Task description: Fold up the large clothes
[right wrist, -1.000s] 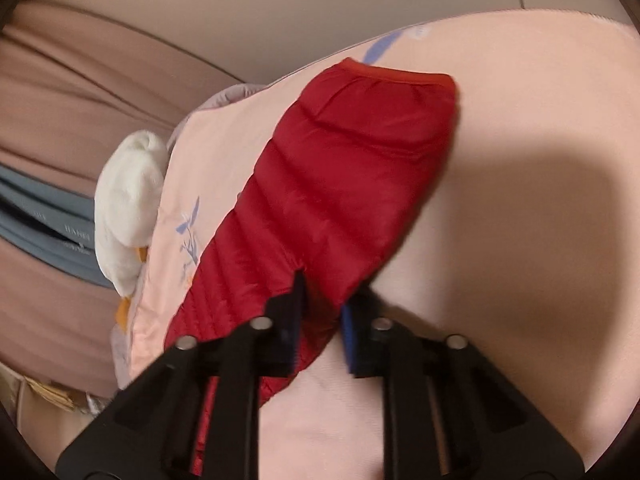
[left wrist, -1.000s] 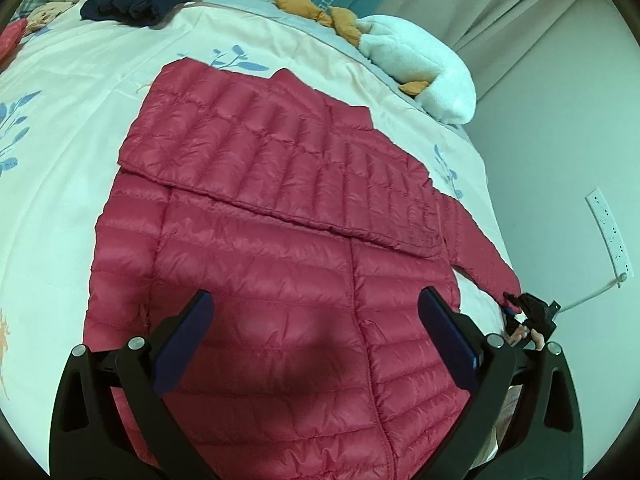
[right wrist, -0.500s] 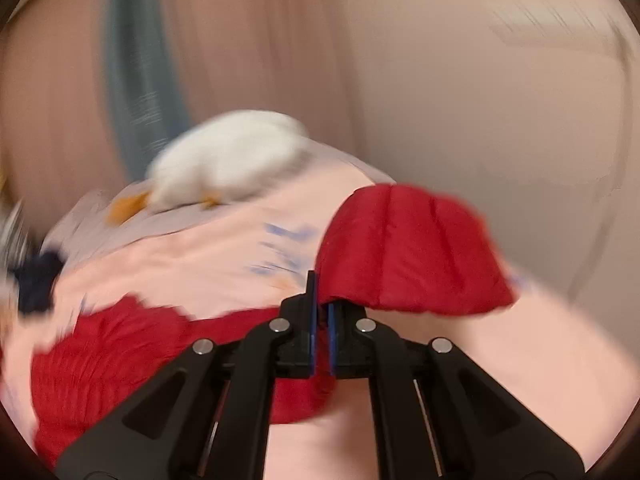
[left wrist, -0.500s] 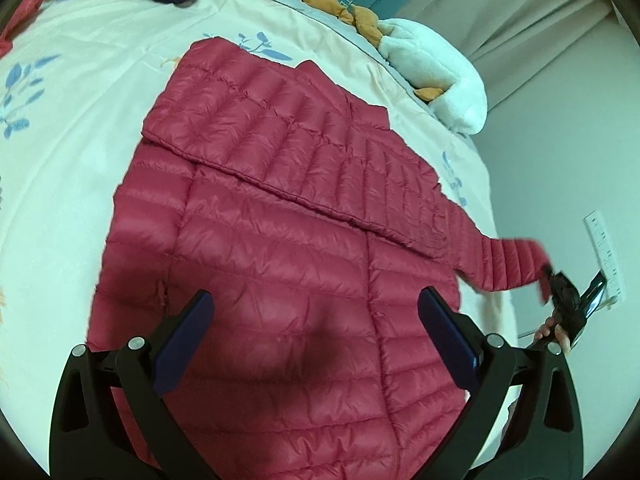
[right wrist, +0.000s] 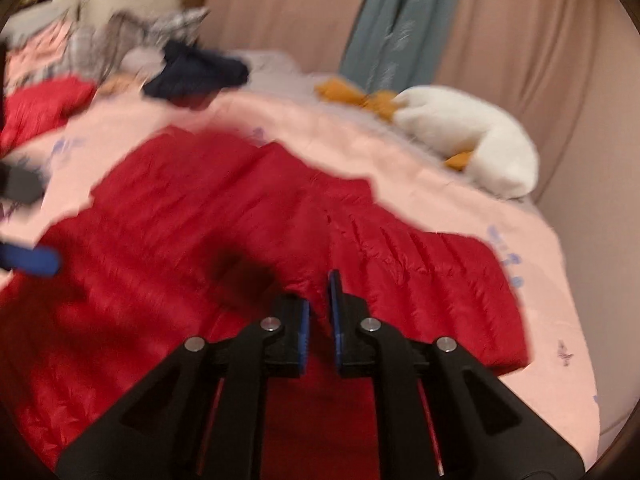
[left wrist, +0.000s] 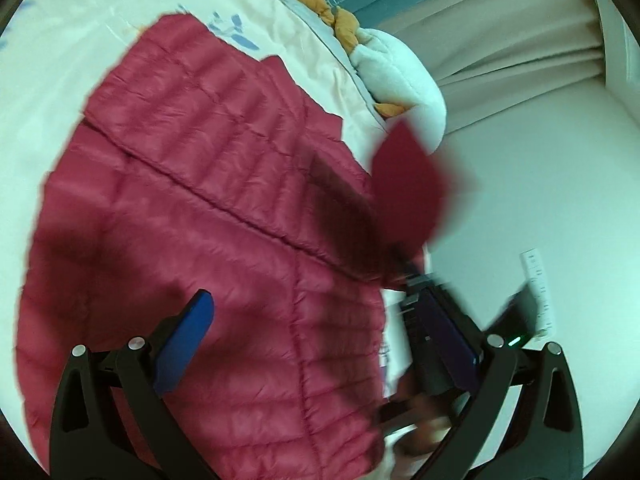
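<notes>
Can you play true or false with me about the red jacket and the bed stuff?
1. The red jacket lies on the bed. True.
2. The left gripper is pinching the jacket. False: its jaws stand wide open above it, holding nothing.
3. The right gripper is shut on the jacket's sleeve. True: red fabric shows between its pads.
4. The white plush sits on top of the jacket. False: it lies apart from it, at the bed's far edge near the curtain.
5. The dark clothes are folded inside the jacket. False: they lie in a heap beyond it.
</notes>
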